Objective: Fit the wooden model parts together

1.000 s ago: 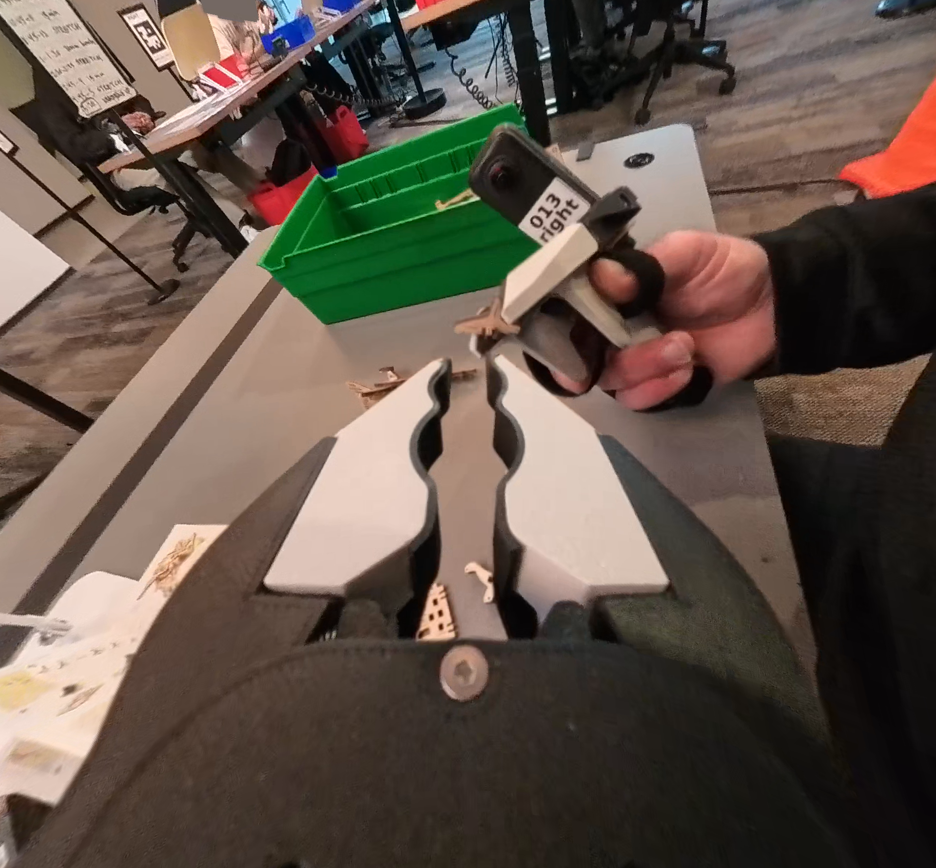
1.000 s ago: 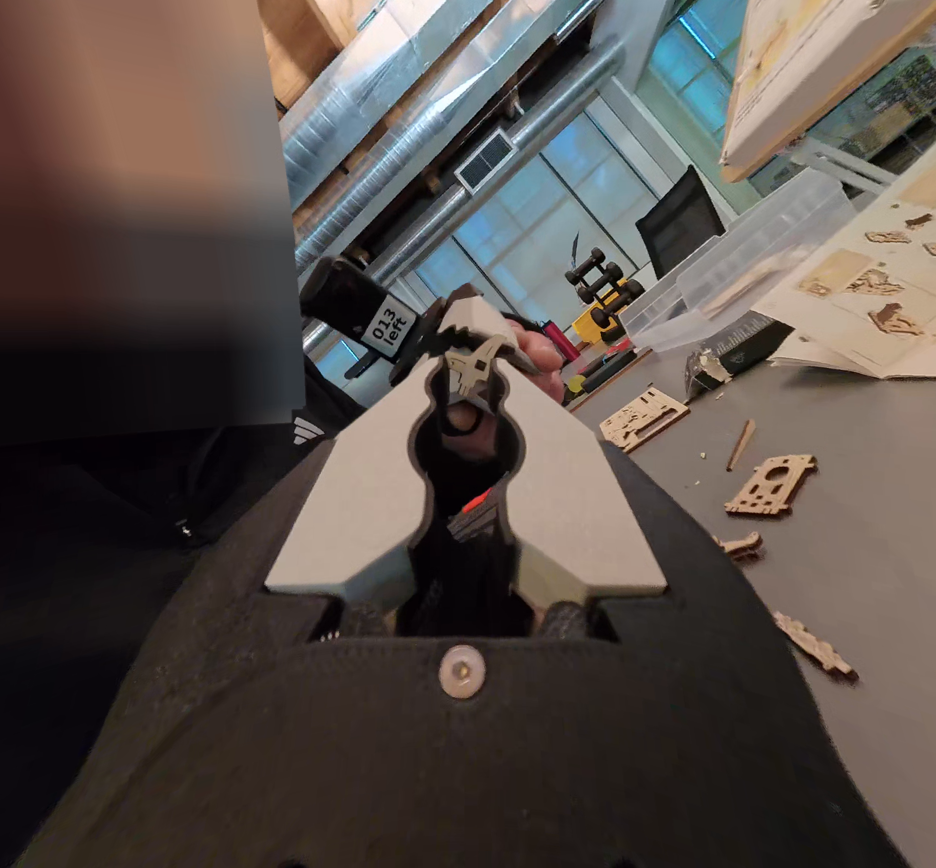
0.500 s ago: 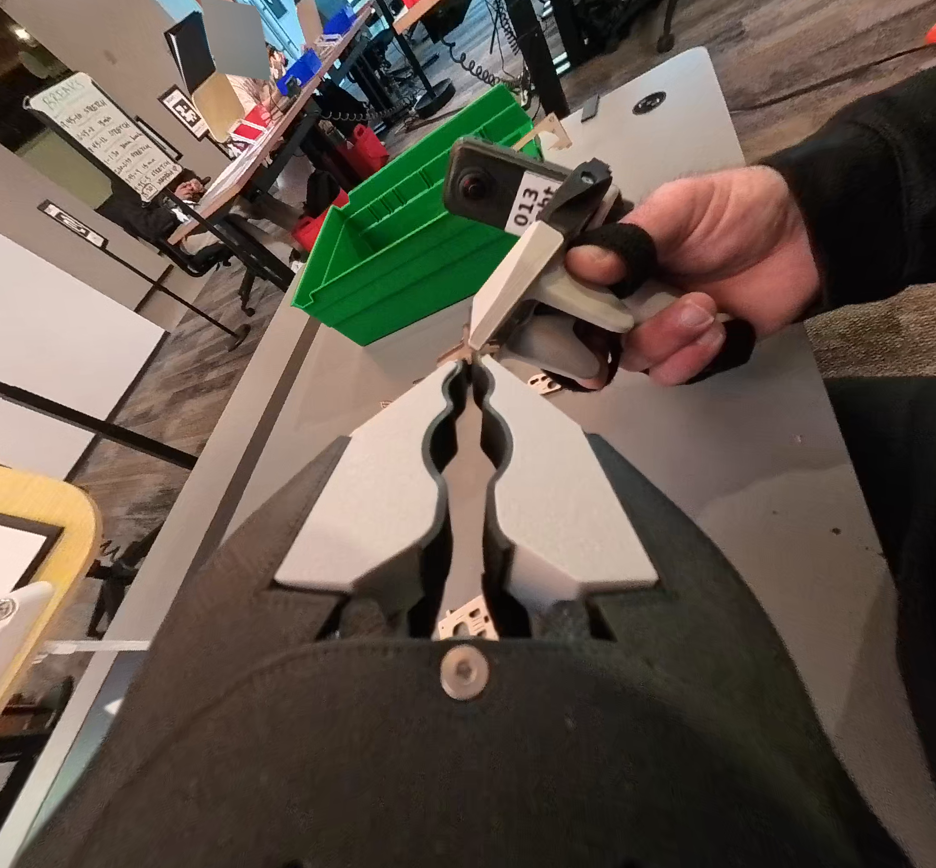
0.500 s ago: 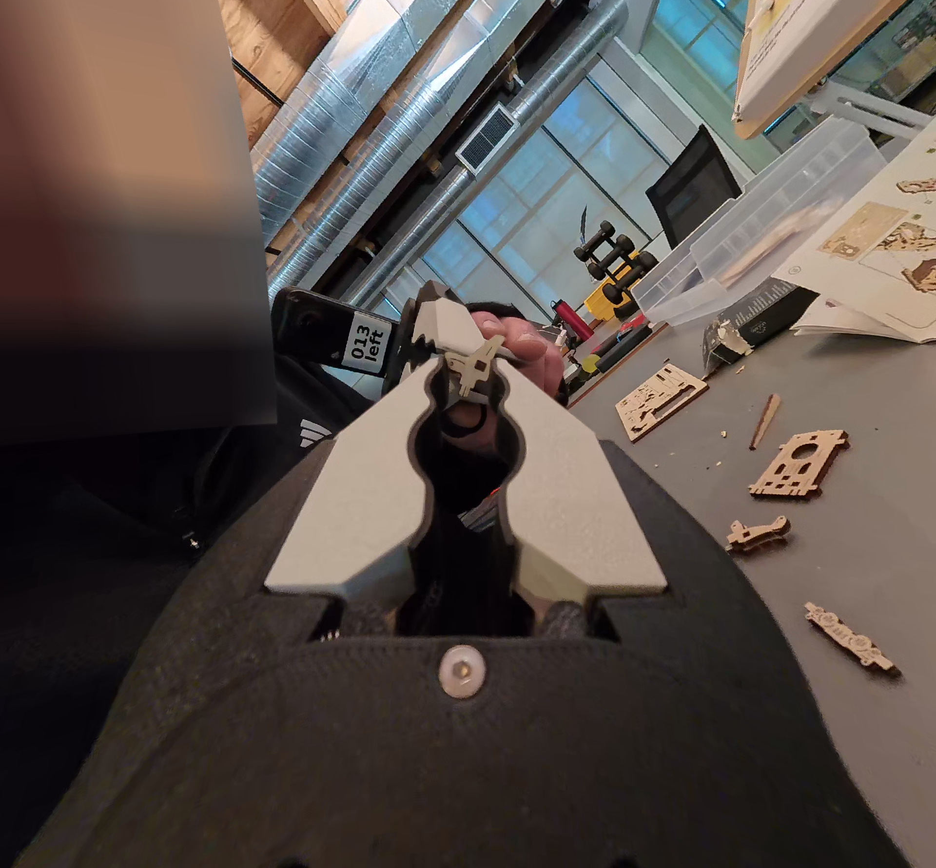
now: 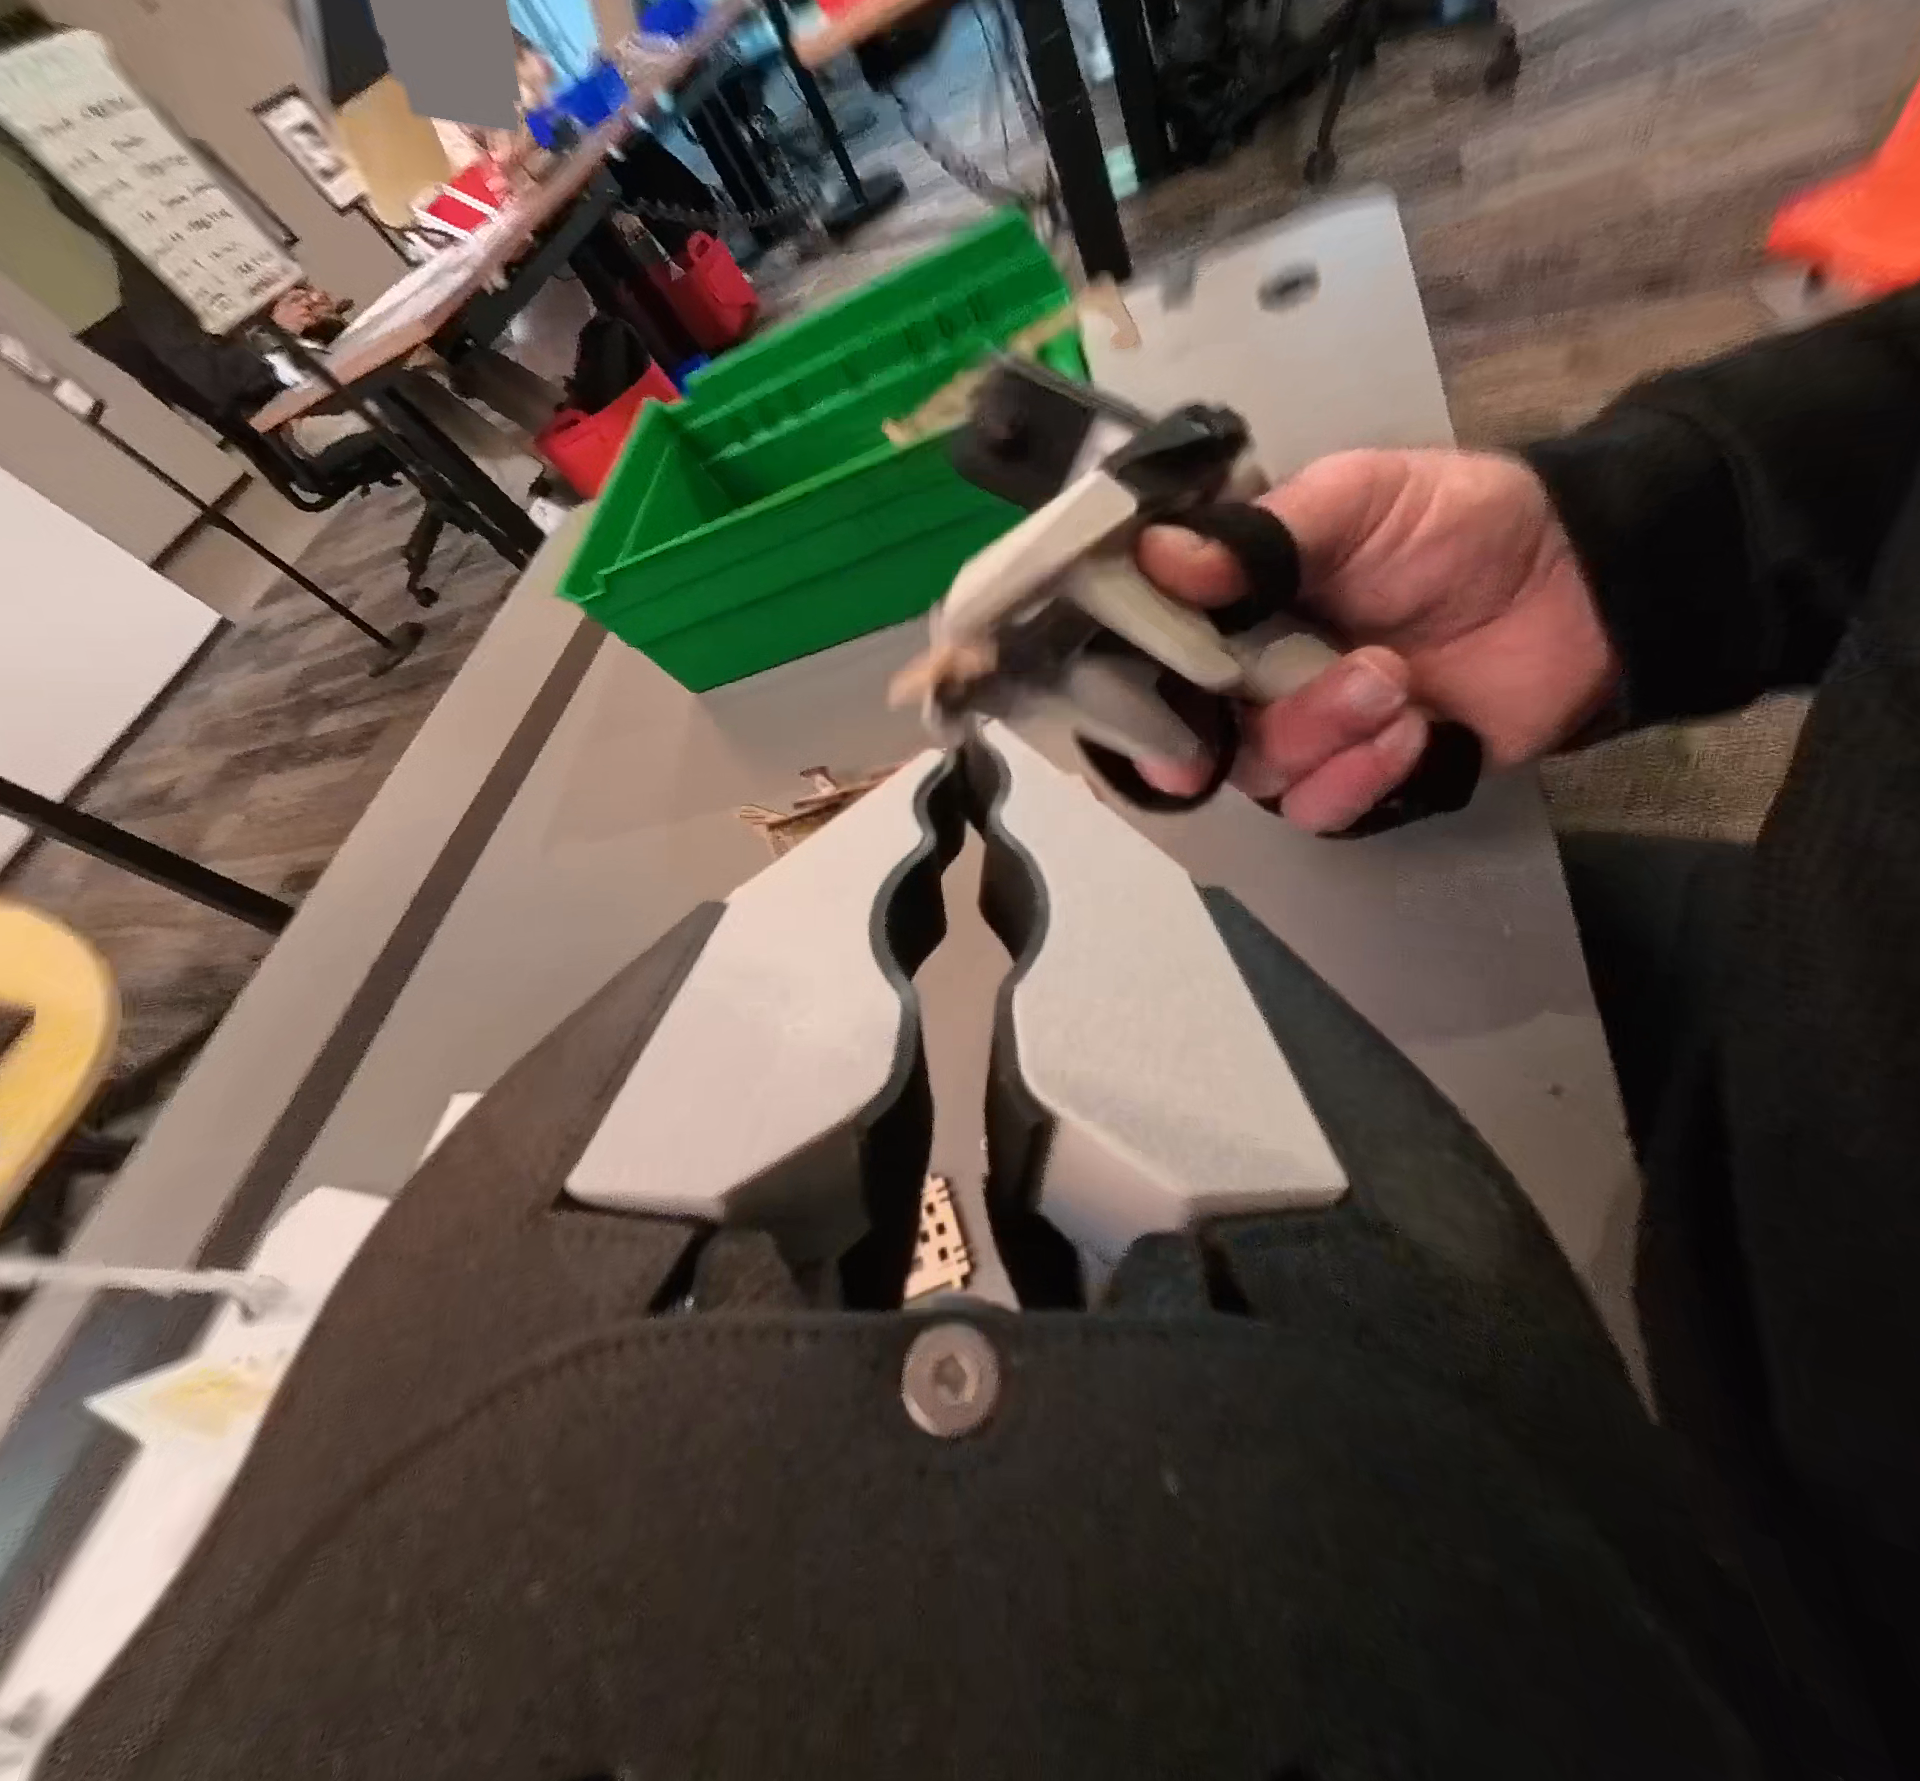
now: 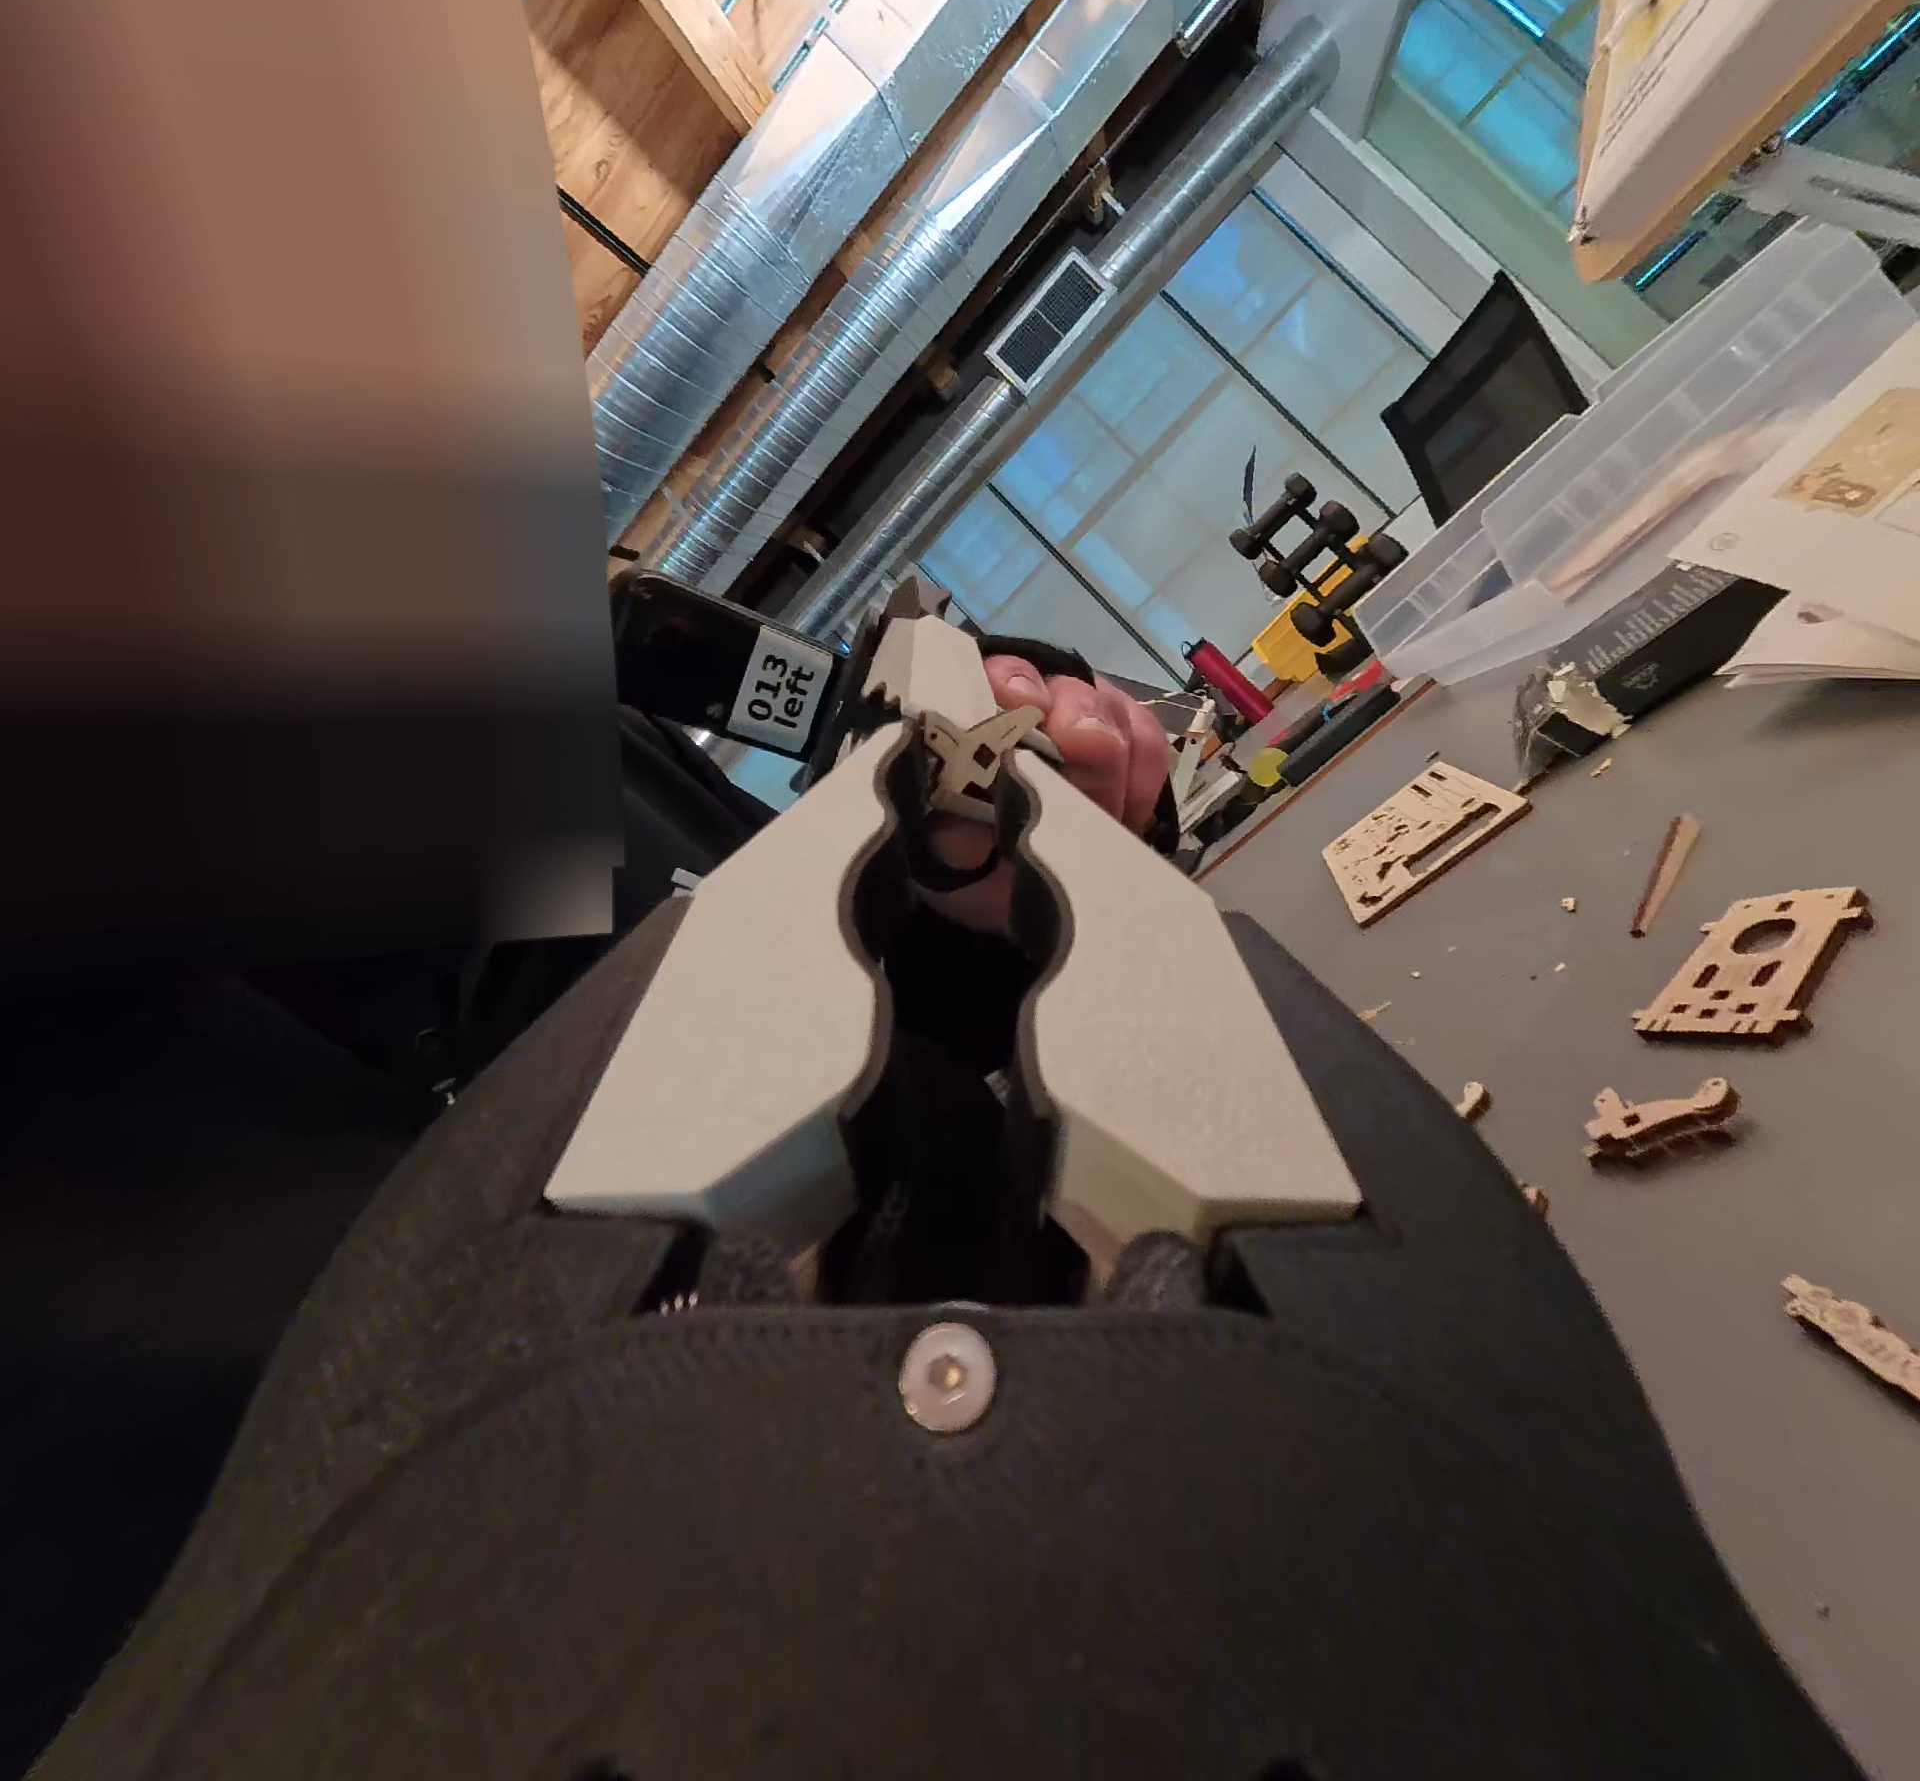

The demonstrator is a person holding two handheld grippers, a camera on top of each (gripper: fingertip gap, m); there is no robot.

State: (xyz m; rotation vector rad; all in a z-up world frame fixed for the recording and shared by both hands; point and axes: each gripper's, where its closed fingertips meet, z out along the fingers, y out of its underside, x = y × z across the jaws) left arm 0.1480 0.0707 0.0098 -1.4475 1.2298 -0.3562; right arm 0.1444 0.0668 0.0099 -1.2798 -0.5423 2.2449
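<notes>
Grey worktable [image 6: 1558, 900] strewn with loose plywood cut-outs [image 6: 1754, 968]. My right gripper [image 6: 961, 760] pinches a small pale wooden model part [image 6: 971, 744] mid-air; left gripper [image 5: 961, 765] nearly closed, contents unclear. Mating step, I judge; next needs fine alignment.

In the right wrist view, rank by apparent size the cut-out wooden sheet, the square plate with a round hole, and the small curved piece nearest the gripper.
1. Cut-out wooden sheet, farthest away
2. Square plate
3. Curved piece
</notes>
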